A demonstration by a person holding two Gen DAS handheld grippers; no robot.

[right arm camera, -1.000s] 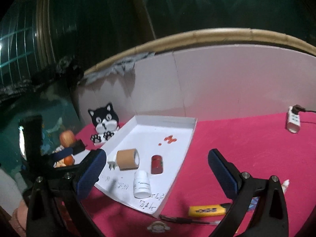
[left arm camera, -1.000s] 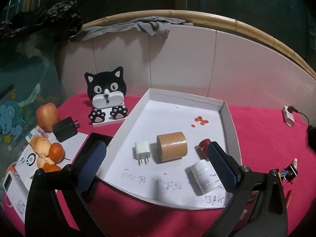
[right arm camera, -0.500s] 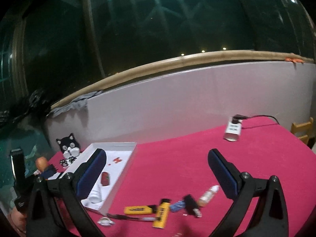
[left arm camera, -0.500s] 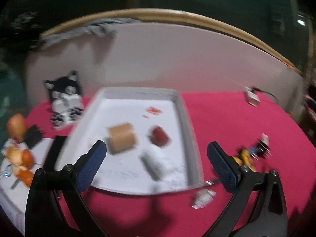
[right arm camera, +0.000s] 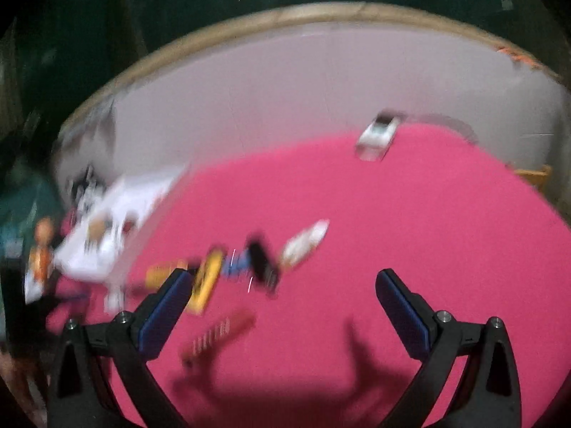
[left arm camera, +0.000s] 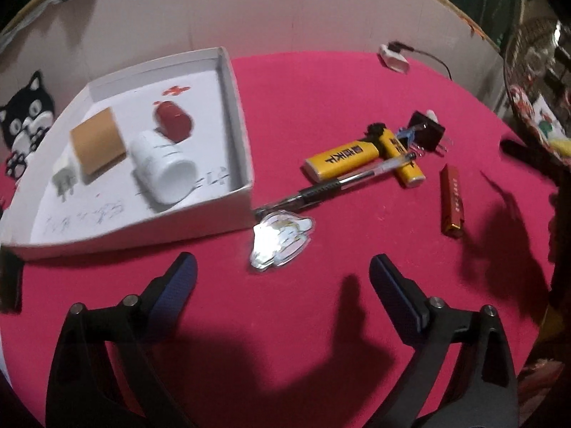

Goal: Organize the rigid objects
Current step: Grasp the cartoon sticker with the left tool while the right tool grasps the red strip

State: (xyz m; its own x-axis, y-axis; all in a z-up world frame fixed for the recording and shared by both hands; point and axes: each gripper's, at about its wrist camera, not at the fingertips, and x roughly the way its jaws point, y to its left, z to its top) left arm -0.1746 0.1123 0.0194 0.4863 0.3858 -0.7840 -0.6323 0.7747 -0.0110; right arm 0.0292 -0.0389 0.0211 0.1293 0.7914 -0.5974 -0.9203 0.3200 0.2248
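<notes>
A white tray on the red cloth holds a tan tape roll, a white bottle, a dark red jar and a white plug. To its right lie two yellow lighters, a black pen, a shiny sticker, a red-brown bar and a black clip. My left gripper hangs open just in front of the sticker, empty. My right gripper is open and empty; its view is blurred, with the lighters by its left finger.
A cat figure stands left of the tray against the white wall. A white power strip with a cord lies at the back of the table. A dark object and clutter sit at the right edge.
Both grippers have swung to the right and down toward the table. The left view now faces the loose items beside the tray instead of the tray itself. The right view is blurred by motion.
</notes>
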